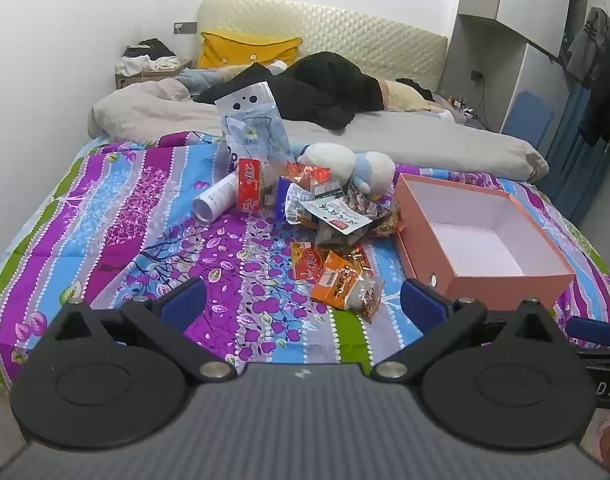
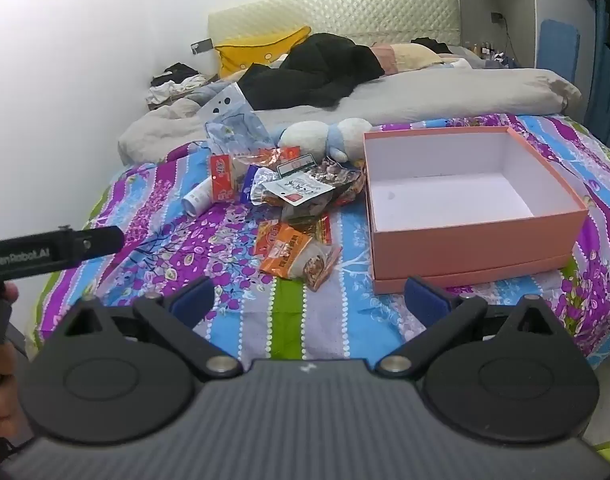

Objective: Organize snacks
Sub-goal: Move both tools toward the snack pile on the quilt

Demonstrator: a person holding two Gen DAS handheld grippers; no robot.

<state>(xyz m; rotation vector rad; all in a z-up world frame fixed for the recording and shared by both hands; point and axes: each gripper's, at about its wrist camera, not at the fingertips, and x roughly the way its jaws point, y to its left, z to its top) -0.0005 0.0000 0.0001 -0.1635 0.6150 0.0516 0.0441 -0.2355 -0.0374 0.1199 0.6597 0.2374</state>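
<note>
Across the floral bedspread (image 1: pixel 153 216) I saw the snack packets (image 1: pixel 337 220) heaped just left of the open pink box (image 2: pixel 469 236); my left gripper (image 1: pixel 303 304) and right gripper (image 2: pixel 309 300) hovered spread wide, holding nothing.

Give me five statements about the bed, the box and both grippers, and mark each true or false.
1. The pink box is empty. True.
2. The left gripper holds an orange snack packet. False: its jaws are open and empty; the orange snack packet lies on the quilt.
3. The plush toy sits behind the snack pile. True.
4. The white tube stands upright. False: it lies on its side.
5. The right gripper is shut. False: its jaws are wide open.
</note>
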